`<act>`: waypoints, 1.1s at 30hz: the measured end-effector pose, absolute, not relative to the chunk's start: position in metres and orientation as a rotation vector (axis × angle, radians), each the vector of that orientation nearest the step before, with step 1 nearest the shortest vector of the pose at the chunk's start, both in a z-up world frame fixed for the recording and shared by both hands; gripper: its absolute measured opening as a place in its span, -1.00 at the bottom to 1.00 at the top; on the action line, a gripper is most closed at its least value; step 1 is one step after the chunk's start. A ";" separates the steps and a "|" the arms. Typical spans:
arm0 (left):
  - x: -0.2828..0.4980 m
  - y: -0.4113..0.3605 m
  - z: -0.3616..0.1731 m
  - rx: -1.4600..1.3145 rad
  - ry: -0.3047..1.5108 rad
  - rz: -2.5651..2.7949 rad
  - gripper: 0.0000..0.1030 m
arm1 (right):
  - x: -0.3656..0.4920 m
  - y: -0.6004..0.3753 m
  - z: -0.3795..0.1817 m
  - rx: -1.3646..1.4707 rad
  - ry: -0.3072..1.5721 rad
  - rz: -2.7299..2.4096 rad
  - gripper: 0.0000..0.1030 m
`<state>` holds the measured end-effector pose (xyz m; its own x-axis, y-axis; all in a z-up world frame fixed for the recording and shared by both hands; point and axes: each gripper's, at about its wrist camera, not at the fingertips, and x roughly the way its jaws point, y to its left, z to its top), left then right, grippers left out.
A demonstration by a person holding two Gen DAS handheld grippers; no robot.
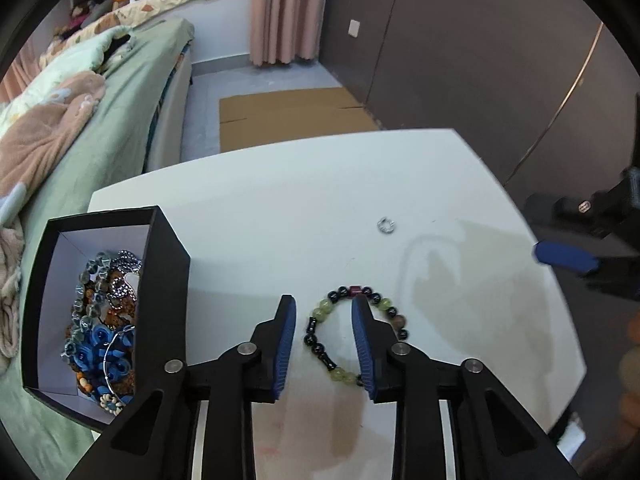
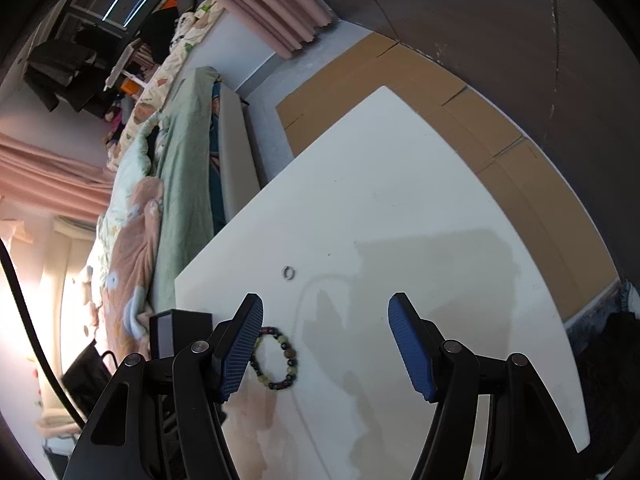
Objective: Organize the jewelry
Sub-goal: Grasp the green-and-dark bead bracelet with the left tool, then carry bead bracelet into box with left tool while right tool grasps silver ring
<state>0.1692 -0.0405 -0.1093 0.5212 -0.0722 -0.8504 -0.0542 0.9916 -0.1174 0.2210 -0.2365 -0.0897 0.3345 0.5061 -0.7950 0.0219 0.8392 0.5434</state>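
Observation:
A bead bracelet (image 1: 320,322) of green, black and purple beads lies on the white table (image 1: 280,208). My left gripper (image 1: 324,308) is open, its jaws straddling the bracelet's left half. A black box (image 1: 168,264) at the left holds several bead bracelets and chains (image 1: 106,320). A small silver ring (image 1: 386,225) lies farther out. My right gripper (image 2: 326,304) is open and empty above the table; the bracelet (image 2: 286,354) and the ring (image 2: 288,272) show in its view, and the box (image 2: 176,334) sits behind its left finger.
A bed with green and pink bedding (image 1: 80,120) runs along the table's left side. Flat cardboard (image 1: 288,116) lies on the floor beyond the table. A dark wardrobe wall (image 1: 460,48) stands at the right. The right gripper's blue pad (image 1: 564,258) shows at the table's right edge.

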 end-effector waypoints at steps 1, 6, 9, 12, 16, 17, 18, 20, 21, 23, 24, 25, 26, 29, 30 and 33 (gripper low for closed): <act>0.170 -0.042 -0.111 -0.123 1.024 -0.006 -0.42 | 0.221 -0.237 -0.090 0.515 1.202 0.334 0.28; 0.176 -0.047 -0.127 -0.073 1.064 0.029 -0.43 | 0.224 -0.237 -0.091 0.509 1.208 0.333 0.28; 0.175 -0.055 -0.127 -0.012 1.044 0.034 -0.42 | 0.226 -0.231 -0.094 0.497 1.216 0.335 0.28; 0.174 -0.054 -0.126 -0.010 1.035 0.031 -0.72 | 0.229 -0.221 -0.096 0.473 1.221 0.339 0.28; 0.176 -0.049 -0.125 -0.038 1.044 0.018 -0.85 | 0.236 -0.210 -0.102 0.456 1.225 0.357 0.26; 0.176 -0.047 -0.123 -0.057 1.042 0.004 -0.85 | 0.237 -0.206 -0.104 0.454 1.227 0.363 0.25; 0.176 -0.045 -0.122 -0.077 1.036 -0.007 -0.85 | 0.238 -0.203 -0.106 0.451 1.228 0.366 0.20; 0.175 -0.039 -0.112 -0.122 1.006 -0.028 -0.85 | 0.240 -0.194 -0.109 0.444 1.238 0.380 0.06; 0.174 -0.038 -0.107 -0.133 0.989 -0.029 -0.85 | 0.240 -0.191 -0.110 0.444 1.241 0.387 -0.04; 0.172 -0.031 -0.095 -0.165 0.949 -0.023 -0.85 | 0.242 -0.182 -0.113 0.440 1.244 0.397 -0.18; 0.171 -0.027 -0.091 -0.185 0.936 -0.023 -0.85 | 0.243 -0.178 -0.114 0.436 1.244 0.398 -0.24; 0.169 -0.022 -0.085 -0.213 0.919 -0.025 -0.85 | 0.243 -0.175 -0.115 0.433 1.244 0.398 -0.31; 0.167 -0.016 -0.080 -0.238 0.903 -0.028 -0.85 | 0.245 -0.169 -0.117 0.422 1.245 0.395 -0.35; 0.161 -0.004 -0.066 -0.283 0.857 -0.028 -0.85 | 0.249 -0.156 -0.122 0.375 1.242 0.384 -0.47; 0.160 0.000 -0.063 -0.293 0.846 -0.027 -0.85 | 0.250 -0.153 -0.124 0.358 1.244 0.375 -0.50; 0.154 0.016 -0.053 -0.335 0.811 -0.015 -0.85 | 0.251 -0.143 -0.129 0.301 1.243 0.339 -0.58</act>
